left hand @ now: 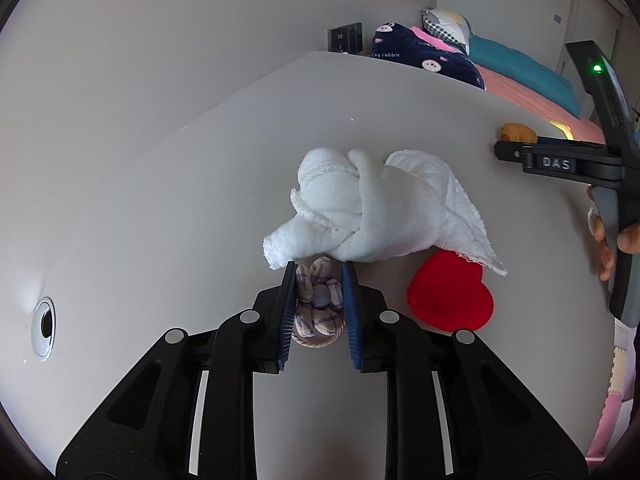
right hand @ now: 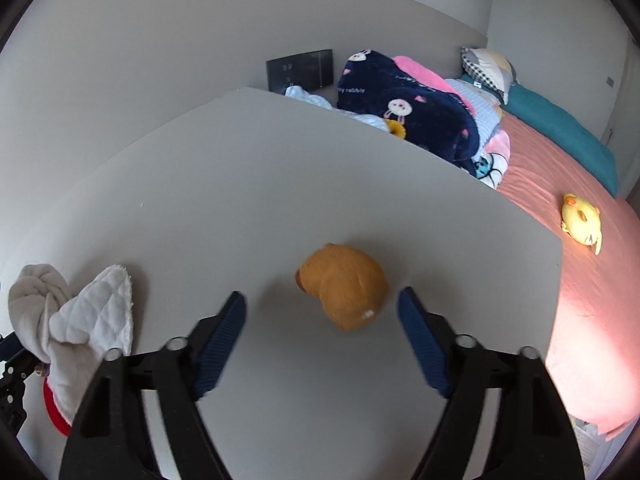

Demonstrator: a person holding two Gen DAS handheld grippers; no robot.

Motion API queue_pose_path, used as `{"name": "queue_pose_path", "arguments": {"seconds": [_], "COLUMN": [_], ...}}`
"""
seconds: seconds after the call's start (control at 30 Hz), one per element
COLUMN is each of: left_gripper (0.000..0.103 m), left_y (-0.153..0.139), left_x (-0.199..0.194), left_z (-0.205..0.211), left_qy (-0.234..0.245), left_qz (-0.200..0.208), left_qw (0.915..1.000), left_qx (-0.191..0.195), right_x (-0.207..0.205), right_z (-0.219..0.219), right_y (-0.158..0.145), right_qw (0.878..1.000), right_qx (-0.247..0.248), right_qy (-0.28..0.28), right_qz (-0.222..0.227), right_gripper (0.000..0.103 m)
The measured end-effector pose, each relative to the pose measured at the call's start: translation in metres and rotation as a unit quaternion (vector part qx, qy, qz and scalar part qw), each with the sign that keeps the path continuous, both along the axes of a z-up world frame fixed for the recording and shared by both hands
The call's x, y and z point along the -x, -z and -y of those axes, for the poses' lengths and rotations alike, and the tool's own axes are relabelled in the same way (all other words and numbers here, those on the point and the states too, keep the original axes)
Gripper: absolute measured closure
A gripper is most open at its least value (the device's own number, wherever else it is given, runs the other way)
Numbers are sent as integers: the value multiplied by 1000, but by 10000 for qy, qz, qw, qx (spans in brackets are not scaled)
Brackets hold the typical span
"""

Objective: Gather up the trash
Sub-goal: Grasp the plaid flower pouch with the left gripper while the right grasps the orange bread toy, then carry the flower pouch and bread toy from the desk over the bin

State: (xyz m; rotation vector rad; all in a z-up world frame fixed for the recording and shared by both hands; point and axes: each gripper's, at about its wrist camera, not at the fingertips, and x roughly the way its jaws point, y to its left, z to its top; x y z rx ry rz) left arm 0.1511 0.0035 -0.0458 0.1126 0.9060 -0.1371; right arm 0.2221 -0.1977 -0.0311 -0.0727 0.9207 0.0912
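Observation:
In the left wrist view my left gripper [left hand: 319,280] is shut on a small knotted checked cloth [left hand: 319,306], just above the white table [left hand: 160,220]. A knotted white towel [left hand: 372,208] lies just beyond it, partly over a red heart-shaped pad [left hand: 450,292]. In the right wrist view my right gripper [right hand: 322,300] is open, its fingers either side of an orange plush toy [right hand: 344,284] that lies on the table [right hand: 280,184]. The white towel [right hand: 76,320] and the red pad [right hand: 54,408] lie at the left there. The right gripper's body [left hand: 580,164] shows at the right of the left wrist view, by the plush toy [left hand: 516,132].
A round cable hole [left hand: 44,328] sits in the table at the left. A bed [right hand: 560,184] with a pink sheet, folded blankets [right hand: 408,108], a pillow and a yellow plush toy [right hand: 582,224] runs along the table's far right edge. A dark wall panel [right hand: 300,70] is behind.

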Motion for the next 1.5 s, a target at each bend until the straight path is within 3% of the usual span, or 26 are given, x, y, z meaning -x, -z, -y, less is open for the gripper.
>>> {"name": "queue_pose_path", "arguments": {"seconds": [0.17, 0.4, 0.77, 1.13, 1.5], "left_gripper": [81, 81, 81, 81, 81], "left_y": [1, 0, 1, -7, -28], "left_x": [1, 0, 6, 35, 65], "left_z": [1, 0, 6, 20, 48], "left_qy": [18, 11, -17, 14, 334], "left_qz": [0, -1, -24, 68, 292], "left_qw": [10000, 10000, 10000, 9999, 9987], "left_qx": [-15, -15, 20, 137, 250], "right_x": [-2, 4, 48, 103, 153], "right_z": [0, 3, 9, 18, 33], "right_y": [-1, -2, -21, -40, -58], "right_qw": [10000, 9998, 9994, 9992, 9987], "right_qx": [-29, -196, -335, -396, -431], "right_qy": [-31, -9, -23, -60, -24], "right_qz": [21, -58, -30, 97, 273], "right_gripper": [55, 55, 55, 55, 55]}}
